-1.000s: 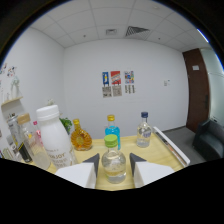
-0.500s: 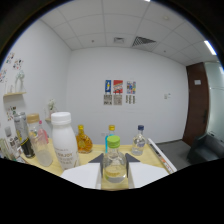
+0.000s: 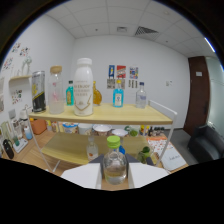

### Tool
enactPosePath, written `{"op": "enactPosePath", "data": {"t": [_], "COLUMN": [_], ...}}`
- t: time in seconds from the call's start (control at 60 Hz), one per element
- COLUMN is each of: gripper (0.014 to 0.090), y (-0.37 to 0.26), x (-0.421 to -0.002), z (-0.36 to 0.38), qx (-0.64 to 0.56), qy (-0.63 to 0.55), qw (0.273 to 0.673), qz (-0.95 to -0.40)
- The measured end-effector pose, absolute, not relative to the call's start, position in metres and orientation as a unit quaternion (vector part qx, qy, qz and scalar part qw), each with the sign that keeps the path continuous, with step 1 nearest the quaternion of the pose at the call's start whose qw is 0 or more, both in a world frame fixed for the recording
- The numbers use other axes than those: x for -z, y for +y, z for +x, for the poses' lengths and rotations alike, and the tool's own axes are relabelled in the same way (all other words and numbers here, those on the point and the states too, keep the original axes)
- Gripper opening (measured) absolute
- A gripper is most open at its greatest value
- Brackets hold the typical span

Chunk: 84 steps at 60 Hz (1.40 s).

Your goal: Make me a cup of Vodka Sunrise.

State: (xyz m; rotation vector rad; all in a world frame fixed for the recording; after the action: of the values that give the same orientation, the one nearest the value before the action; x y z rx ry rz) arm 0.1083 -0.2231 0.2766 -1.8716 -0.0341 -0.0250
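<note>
We see only the gripper (image 3: 115, 176) itself here, no hand or sleeve. Our two fingers (image 3: 82, 175) are broad, flat, pale wedges, white to light grey, with straight angular edges that slope inward toward each other. Their surfaces look plain and smooth (we make out no screws, cables or markings on them). Below them our mount shows as a wide, black, featureless mass with a wavy upper outline.
</note>
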Motion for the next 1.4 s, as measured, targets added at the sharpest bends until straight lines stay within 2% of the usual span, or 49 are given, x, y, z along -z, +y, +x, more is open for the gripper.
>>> {"op": "enactPosePath", "data": {"t": [0.183,0.383,0.667,0.817,0.967,1.067,1.133,1.25,1.333,1.4], "gripper": [0.0350,0.0349,0.0349,0.0350,0.0347,0.0351,0.0348,0.0349,0.0350,0.0350], "y": [-0.224,-0.217,-0.202,-0.194,-0.190,-0.188,-0.187,-0.188,-0.191,-0.195], "x": [-0.186,-0.161,-0.172,-0.174,-0.172,-0.179,-0.181,-0.184,-0.190,-0.199], "z": [0.113,0.122,0.122,0.115,0.109,0.105,0.100,0.098,0.096,0.093], "qx": [0.083,0.249,0.429,0.508,0.557,0.581,0.582,0.576,0.562,0.542], "qy": [-0.071,-0.246,-0.452,-0.550,-0.608,-0.631,-0.642,-0.640,-0.621,-0.594], "qw": [0.539,0.497,0.421,0.358,0.296,0.270,0.264,0.267,0.294,0.331], "qz": [-0.835,-0.794,-0.658,-0.558,-0.482,-0.438,-0.423,-0.433,-0.460,-0.495]}}
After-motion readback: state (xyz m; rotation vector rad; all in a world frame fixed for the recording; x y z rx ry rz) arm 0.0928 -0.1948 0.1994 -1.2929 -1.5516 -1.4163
